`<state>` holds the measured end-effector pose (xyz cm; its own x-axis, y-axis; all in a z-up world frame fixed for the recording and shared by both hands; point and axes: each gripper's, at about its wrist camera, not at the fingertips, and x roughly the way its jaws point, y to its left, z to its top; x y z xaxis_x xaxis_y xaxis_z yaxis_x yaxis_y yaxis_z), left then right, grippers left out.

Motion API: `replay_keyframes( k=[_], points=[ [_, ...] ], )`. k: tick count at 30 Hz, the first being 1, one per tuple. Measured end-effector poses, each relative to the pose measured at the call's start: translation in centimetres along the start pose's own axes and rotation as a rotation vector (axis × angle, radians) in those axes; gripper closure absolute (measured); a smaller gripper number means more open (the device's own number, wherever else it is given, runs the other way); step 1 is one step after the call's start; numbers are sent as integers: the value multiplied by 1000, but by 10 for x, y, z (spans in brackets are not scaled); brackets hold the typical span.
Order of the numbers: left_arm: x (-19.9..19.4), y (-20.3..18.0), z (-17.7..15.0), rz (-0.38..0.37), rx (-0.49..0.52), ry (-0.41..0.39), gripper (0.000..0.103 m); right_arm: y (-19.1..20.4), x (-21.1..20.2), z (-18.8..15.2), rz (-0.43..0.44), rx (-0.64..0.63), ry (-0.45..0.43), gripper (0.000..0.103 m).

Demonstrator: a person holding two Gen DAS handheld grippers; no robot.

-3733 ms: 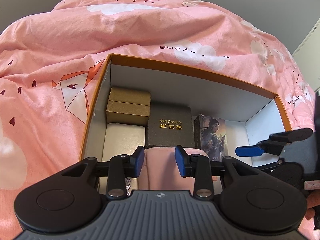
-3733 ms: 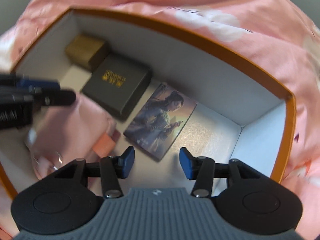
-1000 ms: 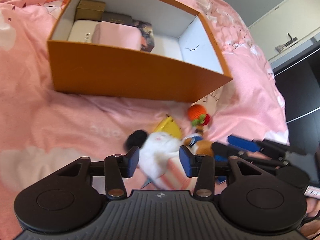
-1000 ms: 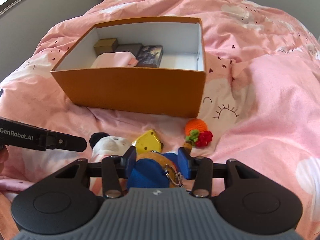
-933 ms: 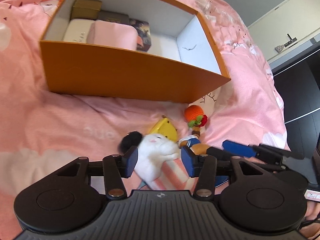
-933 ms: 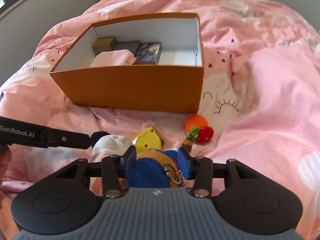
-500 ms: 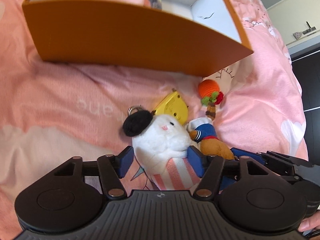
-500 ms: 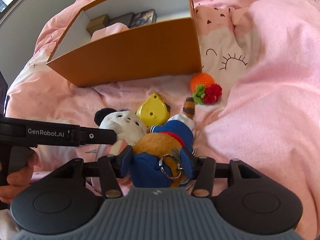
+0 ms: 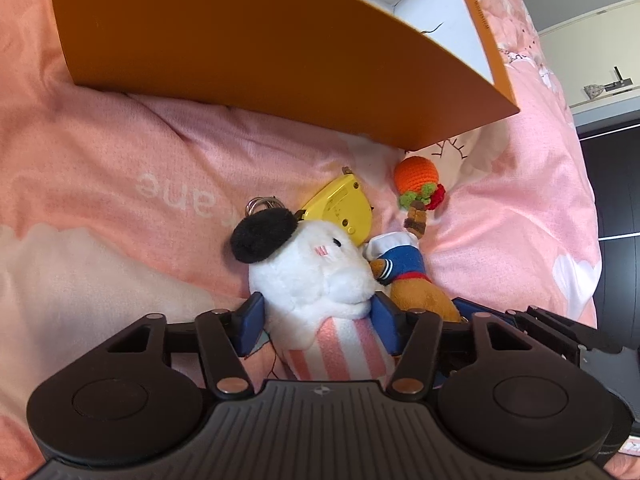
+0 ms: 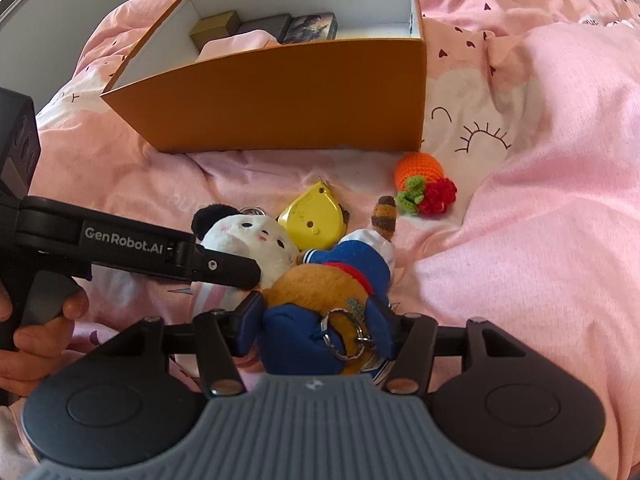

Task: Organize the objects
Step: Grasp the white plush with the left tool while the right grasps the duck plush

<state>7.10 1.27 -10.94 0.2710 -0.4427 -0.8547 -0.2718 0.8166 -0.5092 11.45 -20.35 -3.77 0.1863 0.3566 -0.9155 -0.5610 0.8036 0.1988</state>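
A white plush with a black ear and pink-striped body (image 9: 316,276) lies on the pink bedding; my left gripper (image 9: 318,320) has its blue pads on both sides of it. It also shows in the right wrist view (image 10: 252,240). A brown plush in a blue sailor outfit (image 10: 328,292) lies beside it; my right gripper (image 10: 316,328) has its pads against its blue end. It also shows in the left wrist view (image 9: 404,276). A yellow teardrop case (image 10: 314,220) and an orange crochet fruit (image 10: 420,176) lie just beyond. The orange box (image 10: 300,92) stands behind them.
Inside the box are a gold box (image 10: 214,26), a dark box (image 10: 268,24), a picture box (image 10: 314,26) and a pink cloth (image 10: 236,46). Rumpled pink bedding (image 10: 540,160) rises to the right. A dark cabinet (image 9: 616,184) stands at the far right.
Both grippers have left the box, come down in front of it and moved onto the plush toys. The left jaws widened around the white plush; the right around the sailor plush.
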Motion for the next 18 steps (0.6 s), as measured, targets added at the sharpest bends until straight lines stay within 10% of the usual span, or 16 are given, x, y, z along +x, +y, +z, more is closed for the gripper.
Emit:
replay_keyframes(
  k=[18],
  points=[
    [-46,-6,-8,129,174,-134,43,23,9,41,-36,-146,87,44]
  ],
)
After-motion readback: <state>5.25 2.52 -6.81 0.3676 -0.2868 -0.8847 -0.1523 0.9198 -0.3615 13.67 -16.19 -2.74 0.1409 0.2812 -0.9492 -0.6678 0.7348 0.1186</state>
